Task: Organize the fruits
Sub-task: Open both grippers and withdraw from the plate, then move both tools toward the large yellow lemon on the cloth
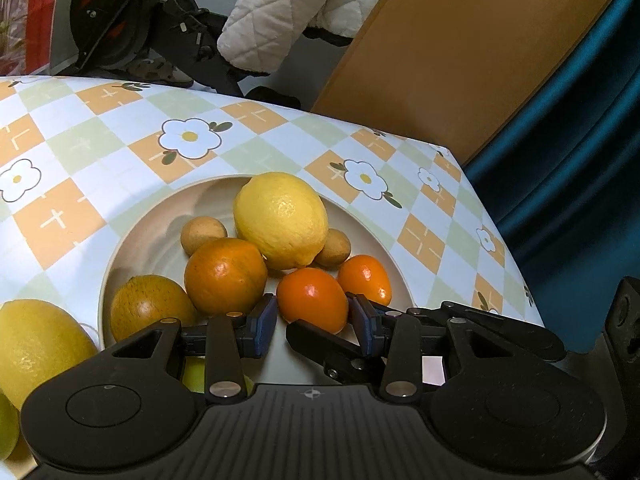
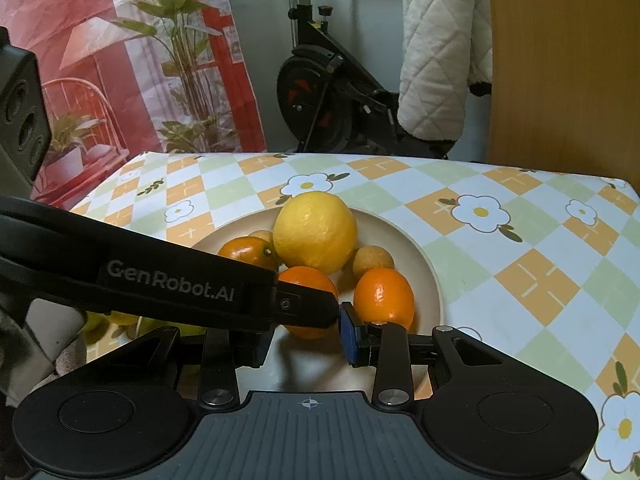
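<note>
A beige plate [image 1: 120, 248] on the checked tablecloth holds a big lemon [image 1: 280, 220], two dull oranges [image 1: 226, 276], two small tan fruits [image 1: 203, 234] and a small bright orange [image 1: 364, 280]. My left gripper [image 1: 314, 316] is shut on another small orange [image 1: 312, 296], low over the plate's near side. In the right wrist view its finger [image 2: 308, 308] crosses in front of that orange [image 2: 304, 280]. My right gripper [image 2: 306, 340] sits just beside and below, jaws narrowly apart and empty, its left pad hidden.
A second lemon [image 1: 36, 348] and green fruit [image 1: 8, 424] lie off the plate to the left. The table's right edge [image 1: 500, 240] drops beside a teal curtain. Beyond the far edge stand an exercise bike [image 2: 320, 92] and a brown board [image 1: 460, 60].
</note>
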The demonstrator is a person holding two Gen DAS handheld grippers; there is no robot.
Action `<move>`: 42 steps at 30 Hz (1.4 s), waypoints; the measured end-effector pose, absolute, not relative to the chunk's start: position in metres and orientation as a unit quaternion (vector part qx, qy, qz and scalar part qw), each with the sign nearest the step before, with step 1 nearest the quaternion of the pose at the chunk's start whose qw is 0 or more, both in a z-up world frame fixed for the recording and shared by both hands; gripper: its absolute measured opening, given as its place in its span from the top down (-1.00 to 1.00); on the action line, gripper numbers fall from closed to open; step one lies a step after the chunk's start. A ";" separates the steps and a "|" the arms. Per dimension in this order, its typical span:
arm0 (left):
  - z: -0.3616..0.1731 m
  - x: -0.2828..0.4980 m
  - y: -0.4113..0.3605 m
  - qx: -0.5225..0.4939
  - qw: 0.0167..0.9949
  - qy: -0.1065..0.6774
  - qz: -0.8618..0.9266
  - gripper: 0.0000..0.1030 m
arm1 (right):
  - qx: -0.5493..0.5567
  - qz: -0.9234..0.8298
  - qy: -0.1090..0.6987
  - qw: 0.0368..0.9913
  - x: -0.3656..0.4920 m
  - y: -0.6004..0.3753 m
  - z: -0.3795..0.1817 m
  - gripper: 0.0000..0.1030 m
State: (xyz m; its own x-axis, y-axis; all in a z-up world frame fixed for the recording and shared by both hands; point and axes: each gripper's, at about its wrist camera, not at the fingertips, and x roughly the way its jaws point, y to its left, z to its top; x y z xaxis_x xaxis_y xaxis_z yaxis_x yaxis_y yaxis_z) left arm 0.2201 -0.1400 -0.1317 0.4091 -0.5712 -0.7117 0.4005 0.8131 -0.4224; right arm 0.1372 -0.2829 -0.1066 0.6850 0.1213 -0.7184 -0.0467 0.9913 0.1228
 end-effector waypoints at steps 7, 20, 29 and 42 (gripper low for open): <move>-0.125 0.217 -0.135 -0.095 0.835 0.455 -0.294 0.14 | 0.049 0.042 0.394 0.917 0.135 -0.284 -0.102 0.36; -0.084 0.194 -0.103 -0.089 0.851 0.415 -0.310 0.14 | 0.050 0.039 0.377 0.924 0.112 -0.277 -0.074 0.35; -0.050 0.181 -0.054 -0.079 0.875 0.379 -0.290 0.14 | 0.035 0.061 0.359 0.931 0.105 -0.252 -0.053 0.35; -0.045 0.189 0.013 -0.076 0.893 0.376 -0.234 0.14 | 0.002 0.107 0.358 0.928 0.115 -0.198 -0.044 0.35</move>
State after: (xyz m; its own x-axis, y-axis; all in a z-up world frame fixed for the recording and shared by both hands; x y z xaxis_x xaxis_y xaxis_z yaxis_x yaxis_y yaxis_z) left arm 0.1891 0.0132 -0.0454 0.6069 -0.4755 -0.6368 0.3618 0.8787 -0.3113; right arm 0.1151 -0.1984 -0.0442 0.7213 0.2007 -0.6629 -0.1976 0.9769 0.0808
